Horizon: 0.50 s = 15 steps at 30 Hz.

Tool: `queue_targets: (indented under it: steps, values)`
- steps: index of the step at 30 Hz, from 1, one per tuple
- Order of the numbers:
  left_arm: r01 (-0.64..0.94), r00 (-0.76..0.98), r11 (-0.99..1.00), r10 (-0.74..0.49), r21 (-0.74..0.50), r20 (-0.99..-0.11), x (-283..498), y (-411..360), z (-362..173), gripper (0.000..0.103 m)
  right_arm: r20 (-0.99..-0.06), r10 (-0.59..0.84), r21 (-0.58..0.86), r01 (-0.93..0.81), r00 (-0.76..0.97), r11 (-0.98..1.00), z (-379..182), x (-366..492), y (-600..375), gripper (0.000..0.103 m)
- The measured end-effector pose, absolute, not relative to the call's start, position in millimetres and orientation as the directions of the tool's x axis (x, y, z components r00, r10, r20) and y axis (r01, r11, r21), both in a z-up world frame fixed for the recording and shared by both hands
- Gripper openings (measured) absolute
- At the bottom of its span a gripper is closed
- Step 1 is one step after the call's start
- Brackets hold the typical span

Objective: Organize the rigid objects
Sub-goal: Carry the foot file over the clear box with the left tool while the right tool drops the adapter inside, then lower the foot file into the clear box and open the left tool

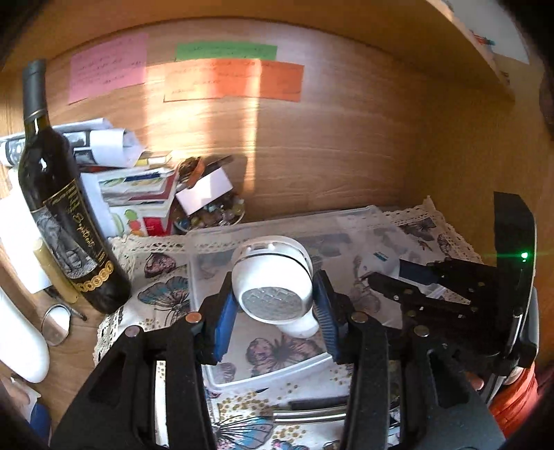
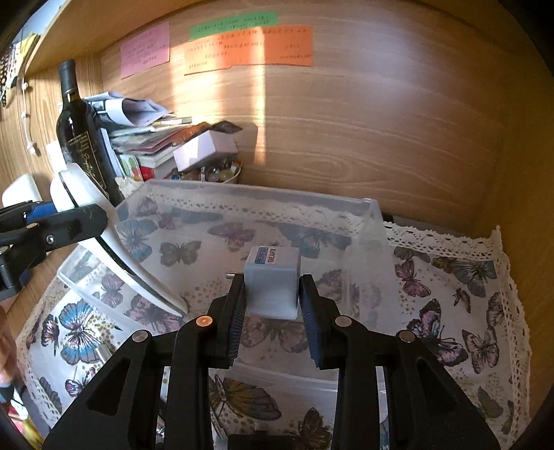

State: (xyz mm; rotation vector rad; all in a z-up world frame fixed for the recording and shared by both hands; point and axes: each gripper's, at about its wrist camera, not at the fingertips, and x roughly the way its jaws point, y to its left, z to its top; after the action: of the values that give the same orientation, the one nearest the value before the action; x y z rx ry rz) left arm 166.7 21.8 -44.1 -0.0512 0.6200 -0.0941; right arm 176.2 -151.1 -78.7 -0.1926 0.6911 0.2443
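In the left wrist view, the left gripper (image 1: 273, 308) clamps a white shaver-like device (image 1: 271, 277) over the clear plastic bin (image 1: 207, 242); a dark wine bottle (image 1: 65, 221) stands at nine o'clock.

In the right wrist view, the right gripper (image 2: 271, 301) pinches a white adapter cube (image 2: 273, 280) above the bin (image 2: 242, 194), the left gripper (image 2: 52, 232) at nine o'clock.

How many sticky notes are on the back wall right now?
3. The pink note is leftmost; the green note sits higher, to its right; the orange note lies just below the green one. More may be hidden outside the views.
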Motion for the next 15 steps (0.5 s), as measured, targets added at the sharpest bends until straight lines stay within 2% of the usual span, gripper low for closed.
queue_targets:
  steps: [6, 9, 15]
  values:
    - [0.071, 0.775, 0.995, -0.099, -0.069, -0.624, 176, 23, -59, 0.045, -0.655, 0.150, -0.102, -0.283, 0.740, 0.954, -82, 180, -148, 0.028]
    - [0.074, 0.749, 0.996, -0.083, -0.042, -0.658, 184, 17, -72, 0.040, -0.656, 0.154, -0.096, -0.284, 0.739, 0.954, -82, 182, -147, 0.028]
    - [0.069, 0.712, 0.996, -0.086, -0.053, -0.697, 190, 17, -86, 0.039, -0.647, 0.139, -0.116, -0.276, 0.750, 0.954, -80, 179, -147, 0.031]
